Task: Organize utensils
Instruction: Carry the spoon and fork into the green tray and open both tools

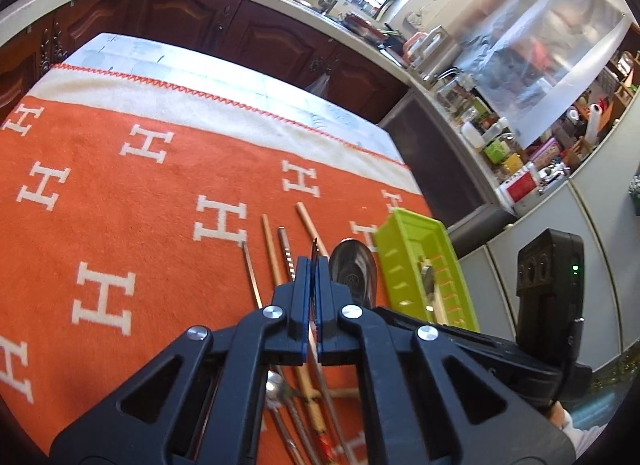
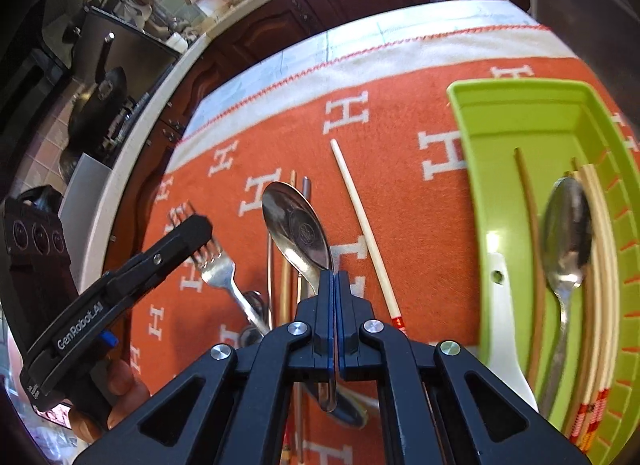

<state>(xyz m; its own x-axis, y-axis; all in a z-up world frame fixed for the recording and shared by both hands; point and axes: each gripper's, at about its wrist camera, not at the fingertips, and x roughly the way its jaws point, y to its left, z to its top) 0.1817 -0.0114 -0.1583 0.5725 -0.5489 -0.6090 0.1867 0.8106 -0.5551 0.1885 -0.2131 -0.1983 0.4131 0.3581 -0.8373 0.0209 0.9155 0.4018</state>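
Between right gripper [image 2: 335, 273] jaws, a pinched shiny steel spoon [image 2: 296, 225]; left gripper [image 1: 314, 265] jaws clamping a fork [image 2: 218, 269].

Lime-green tray [image 2: 472, 121], orange H-patterned cloth [image 2: 400, 169]

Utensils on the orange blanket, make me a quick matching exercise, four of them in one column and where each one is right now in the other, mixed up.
Column one:
1. fork
2. large spoon
3. smaller spoon
4. pale chopstick with red end

Column two:
A. lying alone on the blanket, between the claws and the tray
B. pinched in the right claw
C. inside the green tray
D. pinched in the left claw

Pairs: 1-D, 2-B, 3-C, 4-A
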